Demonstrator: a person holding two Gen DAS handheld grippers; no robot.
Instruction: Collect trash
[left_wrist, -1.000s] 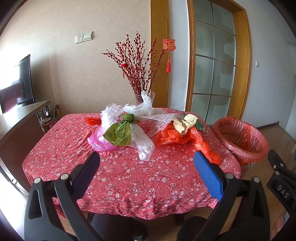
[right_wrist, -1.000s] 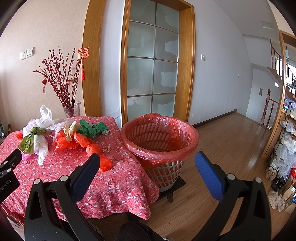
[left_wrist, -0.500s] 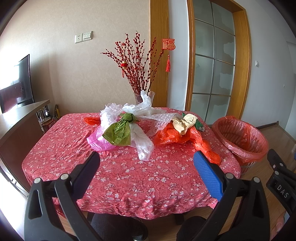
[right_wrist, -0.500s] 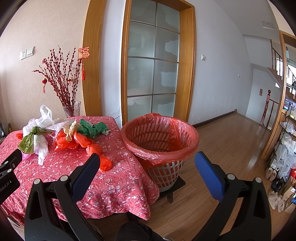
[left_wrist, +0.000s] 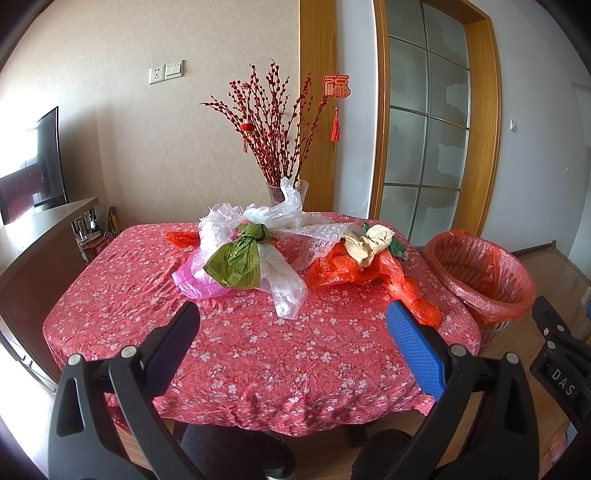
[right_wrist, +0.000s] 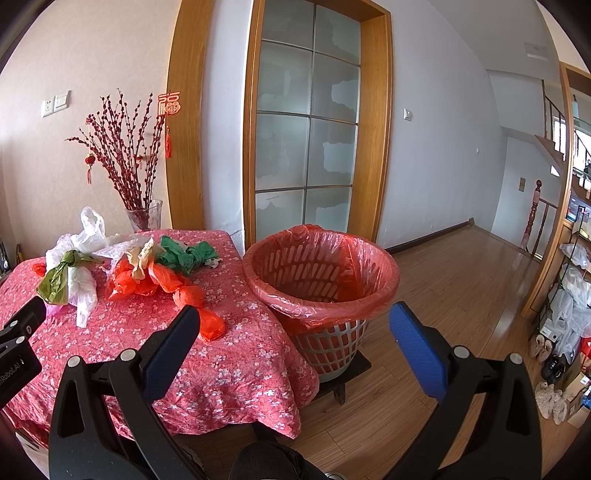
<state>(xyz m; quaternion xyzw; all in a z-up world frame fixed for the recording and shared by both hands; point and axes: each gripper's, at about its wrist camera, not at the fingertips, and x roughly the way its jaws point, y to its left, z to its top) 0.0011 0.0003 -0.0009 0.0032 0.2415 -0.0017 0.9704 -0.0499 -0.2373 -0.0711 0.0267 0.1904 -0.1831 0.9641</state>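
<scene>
Crumpled plastic bags lie in a heap on the red flowered tablecloth (left_wrist: 258, 354): a green bag (left_wrist: 236, 258), a pink bag (left_wrist: 195, 282), white bags (left_wrist: 284, 284), an orange bag (left_wrist: 347, 267) with a beige wad (left_wrist: 369, 242) on it. The orange bag (right_wrist: 166, 284) and a dark green bag (right_wrist: 184, 254) also show in the right wrist view. A white basket lined with an orange bag (right_wrist: 321, 280) stands on the floor right of the table. My left gripper (left_wrist: 291, 328) is open over the table's near edge. My right gripper (right_wrist: 291, 325) is open, facing the basket.
A glass vase of red branches (left_wrist: 280, 147) stands at the table's far edge. A dark counter (left_wrist: 33, 236) and a TV are at the left. A glass door (right_wrist: 306, 147) is behind the basket. Wooden floor (right_wrist: 461, 280) stretches right toward shelves and shoes.
</scene>
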